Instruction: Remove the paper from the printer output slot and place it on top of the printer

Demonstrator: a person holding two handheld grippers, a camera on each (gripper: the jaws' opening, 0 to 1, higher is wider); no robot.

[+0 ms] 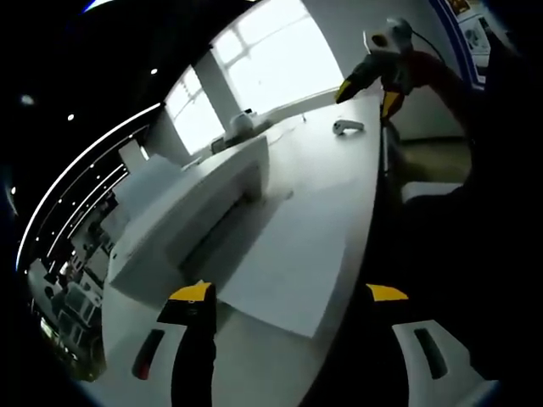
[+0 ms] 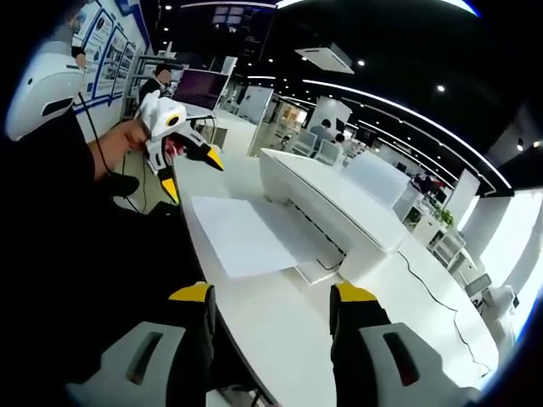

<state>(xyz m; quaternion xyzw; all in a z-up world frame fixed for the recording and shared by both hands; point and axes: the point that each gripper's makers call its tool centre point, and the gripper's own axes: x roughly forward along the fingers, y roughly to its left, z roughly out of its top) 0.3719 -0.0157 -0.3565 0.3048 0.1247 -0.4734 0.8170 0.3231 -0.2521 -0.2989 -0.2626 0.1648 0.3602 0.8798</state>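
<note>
Spread wide and gripping nothing, my left gripper (image 1: 288, 297) hangs in the left gripper view just short of the paper (image 1: 293, 254), which juts from the printer (image 1: 191, 212) output slot onto the table (image 1: 335, 165). My right gripper (image 1: 366, 95) shows far off, parted. In the right gripper view, my right gripper (image 2: 271, 297) gapes empty near the paper (image 2: 242, 233), still at the printer (image 2: 331, 199); my left gripper (image 2: 191, 170) hovers apart.

No lettering, brand, number or sign can be read anywhere: the wall posters (image 2: 106, 55) at ten o'clock in the right gripper view are too small and blurred to make out.
</note>
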